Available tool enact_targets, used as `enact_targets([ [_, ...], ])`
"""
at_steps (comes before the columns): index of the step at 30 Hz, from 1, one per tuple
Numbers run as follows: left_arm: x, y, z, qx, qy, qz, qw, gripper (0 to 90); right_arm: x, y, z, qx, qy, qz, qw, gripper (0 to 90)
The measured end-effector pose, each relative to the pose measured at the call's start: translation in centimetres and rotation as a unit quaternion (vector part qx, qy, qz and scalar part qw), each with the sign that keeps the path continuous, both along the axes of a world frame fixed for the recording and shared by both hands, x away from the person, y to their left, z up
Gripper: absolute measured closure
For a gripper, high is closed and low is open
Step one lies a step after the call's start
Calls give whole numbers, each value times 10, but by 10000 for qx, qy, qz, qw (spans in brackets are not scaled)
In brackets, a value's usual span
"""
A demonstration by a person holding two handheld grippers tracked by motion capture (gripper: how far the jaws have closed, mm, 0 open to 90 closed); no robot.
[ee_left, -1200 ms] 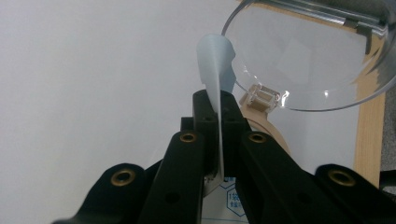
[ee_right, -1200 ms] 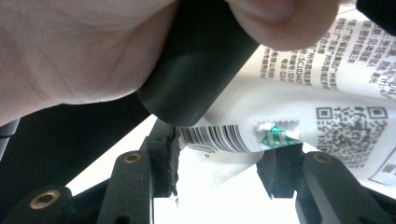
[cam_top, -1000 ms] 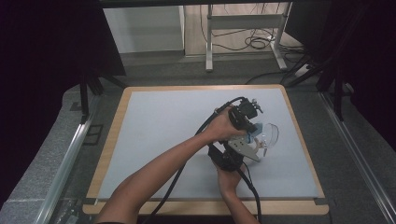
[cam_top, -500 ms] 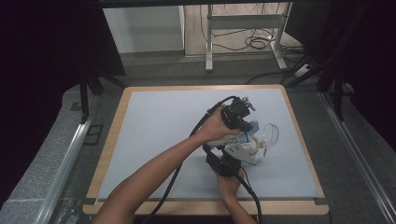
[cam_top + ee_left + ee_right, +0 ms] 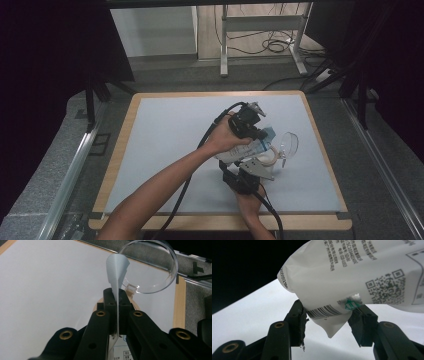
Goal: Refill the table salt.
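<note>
The left tongs [image 5: 256, 131] are clenched on the thin top edge of a white plastic pouch printed with black text, a barcode and a QR code [image 5: 243, 150]; in the left gripper view the pouch's pale flap [image 5: 117, 272] stands pinched flat between the two black jaws. The pouch hangs above the right half of the pale grey-topped, wood-edged table [image 5: 165, 140], tilted so that its top points toward a round wood-rimmed jar [image 5: 264, 157] lying just right of it, with a clear round lid [image 5: 288, 143] hinged open on the jar's far-right side.

The right tongs [image 5: 243, 172] come up from the near side under the pouch. In the right gripper view their jaws stand on either side of the pouch's lower corner [image 5: 329, 315], and they have just been opening; the left pad [image 5: 300, 317] is at the pouch's edge, while the right one stands slightly off the film, so this looks to me like a grip being let go rather than a firm hold.

As I read it, the jar is already open and the pouch has been lifted to it. Whether the pouch's top is torn open cannot be told. No contents are visible leaving it. What seems left is to tip the contents into the jar, set the pouch down and shut the lid.
</note>
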State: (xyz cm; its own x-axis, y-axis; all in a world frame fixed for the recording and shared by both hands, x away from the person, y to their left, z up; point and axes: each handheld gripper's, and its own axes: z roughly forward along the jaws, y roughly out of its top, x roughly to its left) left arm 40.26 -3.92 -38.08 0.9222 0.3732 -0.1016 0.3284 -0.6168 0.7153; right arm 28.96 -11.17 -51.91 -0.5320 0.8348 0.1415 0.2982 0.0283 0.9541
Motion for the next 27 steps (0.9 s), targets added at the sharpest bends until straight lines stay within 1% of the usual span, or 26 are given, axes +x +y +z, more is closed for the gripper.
enact_targets([
  [2, 0, 2, 0, -60, 11, 22, 10000, 898, -1, 0, 0, -63, -17, -10, 10000, 508],
  [4, 0, 5, 0, -51, 5, 23, 10000, 898, -1, -1, -1, -111, 7, 17, 9999, 503],
  [7, -1, 9, 1, -114, 4, 48, 9999, 898, -3, -2, -2, -213, 9, 36, 9998, 501],
  [8, -2, 11, 1, -168, 15, 75, 9998, 898, -3, -2, -2, -242, 23, 49, 9997, 500],
  [13, -5, 19, 5, -314, -4, 90, 9995, 899, -5, -6, -4, -303, 52, 33, 9995, 500],
  [14, -6, 20, 5, -345, -7, 104, 9994, 899, -5, -7, -4, -290, 108, 40, 9995, 500],
  [15, -7, 22, 6, -383, -8, 129, 9992, 899, -6, -8, -4, -292, 118, 42, 9995, 500],
  [16, -7, 24, 7, -363, -29, 109, 9993, 899, -7, -9, -4, -326, 119, 55, 9994, 500],
  [17, -8, 27, 8, -421, -22, 135, 9990, 899, -7, -10, -4, -331, 131, 60, 9993, 500],
  [18, -8, 27, 8, -421, -22, 135, 9990, 899, -8, -11, -5, -348, 121, 49, 9993, 499],
  [19, -9, 31, 9, -517, -5, 162, 9985, 899, -9, -12, -4, -355, 126, 52, 9993, 500],
  [20, -9, 33, 10, -558, -6, 181, 9983, 899, -9, -12, -4, -360, 121, 45, 9993, 499],
  [27, -13, 43, 11, -711, 0, 289, 9971, 899, -9, -15, -5, -405, 148, 87, 9990, 500],
])
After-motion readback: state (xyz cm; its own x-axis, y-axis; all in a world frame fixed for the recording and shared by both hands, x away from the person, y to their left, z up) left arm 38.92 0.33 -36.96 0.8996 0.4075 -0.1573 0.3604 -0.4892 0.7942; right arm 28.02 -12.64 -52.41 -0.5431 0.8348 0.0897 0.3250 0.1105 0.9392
